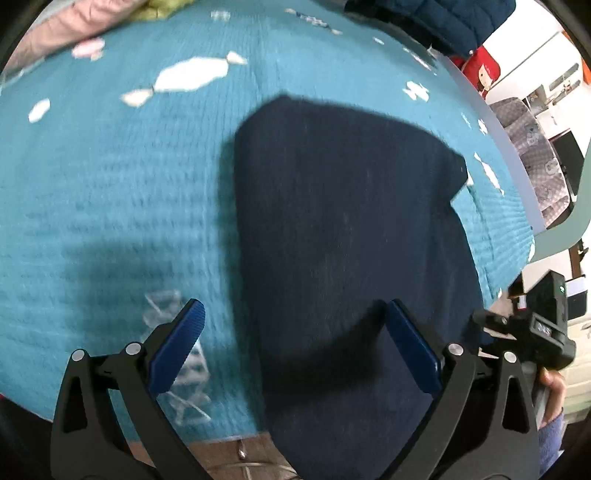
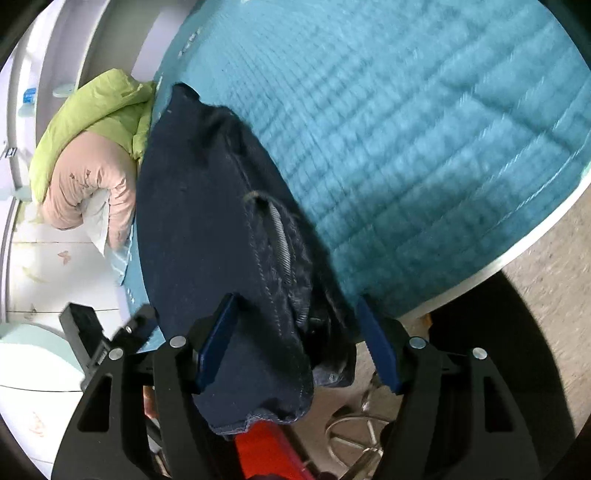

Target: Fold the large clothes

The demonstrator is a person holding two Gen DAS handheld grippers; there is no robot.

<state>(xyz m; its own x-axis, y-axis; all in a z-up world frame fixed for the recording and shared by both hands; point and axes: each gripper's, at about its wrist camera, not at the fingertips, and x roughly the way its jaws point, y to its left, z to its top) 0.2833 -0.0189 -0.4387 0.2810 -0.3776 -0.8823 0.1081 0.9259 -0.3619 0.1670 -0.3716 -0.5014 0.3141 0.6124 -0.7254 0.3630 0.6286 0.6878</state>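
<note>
Left gripper (image 1: 293, 345) spread wide over near hem, right gripper (image 2: 295, 341) spread, straddling waistband, touching nothing visibly, navy jeans (image 1: 343, 229) folded on teal bedspread (image 1: 110, 184), pink and green quilts (image 2: 92, 155) at 10 o'clock beyond.

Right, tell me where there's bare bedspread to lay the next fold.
The widest bare patch of the teal bedspread lies left of the navy garment, short of the pink bedding at the far edge. Right of the garment only a narrow strip remains before the edge. The pink and green bedding crowd one end.
</note>
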